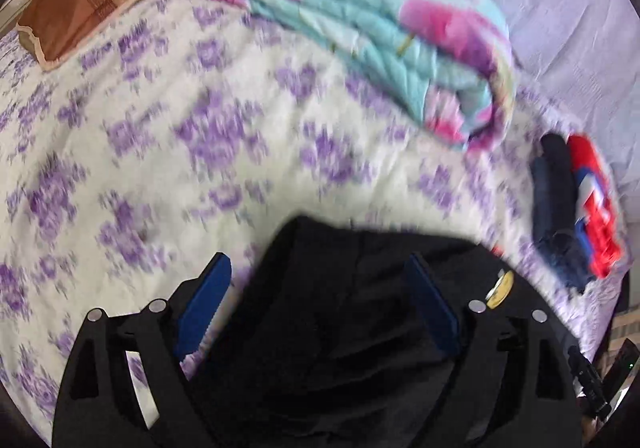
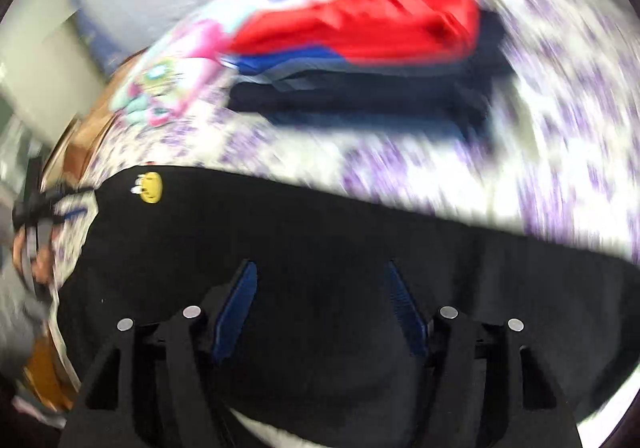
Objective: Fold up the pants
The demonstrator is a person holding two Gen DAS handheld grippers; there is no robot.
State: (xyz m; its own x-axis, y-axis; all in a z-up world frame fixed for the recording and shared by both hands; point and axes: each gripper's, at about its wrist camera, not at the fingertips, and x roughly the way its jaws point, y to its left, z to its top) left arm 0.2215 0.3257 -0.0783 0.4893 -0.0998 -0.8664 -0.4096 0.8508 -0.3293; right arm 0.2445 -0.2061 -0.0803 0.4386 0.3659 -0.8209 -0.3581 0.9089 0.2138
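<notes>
Black pants with a small yellow smiley patch lie on the flowered bed cover. My left gripper hovers over their left part, jaws wide apart; the left blue pad is over the bed cover and the right pad over the black cloth. In the right wrist view the pants fill the lower half, with the smiley patch at the left. My right gripper stands open above the cloth, its pads not pressing on it. That view is heavily blurred.
A folded teal and pink quilt lies at the back of the bed. A stack of folded clothes, red over navy, sits at the right, and shows as a blurred stack beyond the pants. A brown cushion lies at the far left.
</notes>
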